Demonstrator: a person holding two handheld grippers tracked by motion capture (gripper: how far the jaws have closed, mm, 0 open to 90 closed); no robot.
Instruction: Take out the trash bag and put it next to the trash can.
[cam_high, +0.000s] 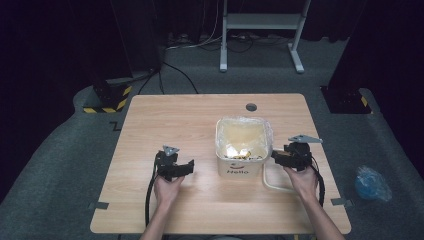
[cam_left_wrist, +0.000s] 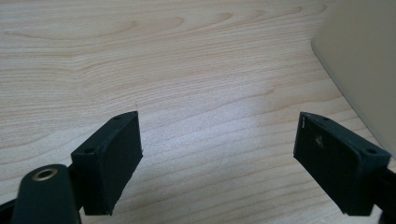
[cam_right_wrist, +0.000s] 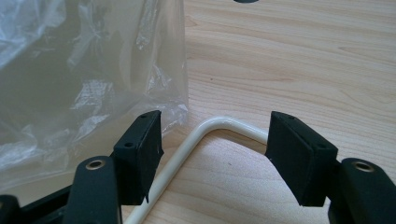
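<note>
A cream-coloured bin (cam_high: 239, 167) stands near the middle of the wooden table (cam_high: 165, 120), a little toward the person's side, with "Hello" printed on its front wall. A clear plastic bag (cam_high: 243, 125) lines it, the bag's edge folded out over the rim, and at the bottom of the bin lies a small heap of scraps (cam_high: 241, 153), some pale and some yellowish; what they are cannot be told. A cream handle (cam_right_wrist: 219, 125) lies flat on the table at the bin's right side, bent into a rounded corner. The right gripper (cam_right_wrist: 214, 156) sits just beside the bin's right wall with its jaws standing wide apart; the handle's bend lies between them, but the pads do not press on it, and the left jaw is close to the crinkled bag. The left gripper (cam_left_wrist: 218, 161) hovers over bare wood just left of the bin, jaws wide open with nothing between them, the bin's pale wall at the edge of its view. A blue bag (cam_high: 371, 183) lies on the grey floor to the right of the table.
</note>
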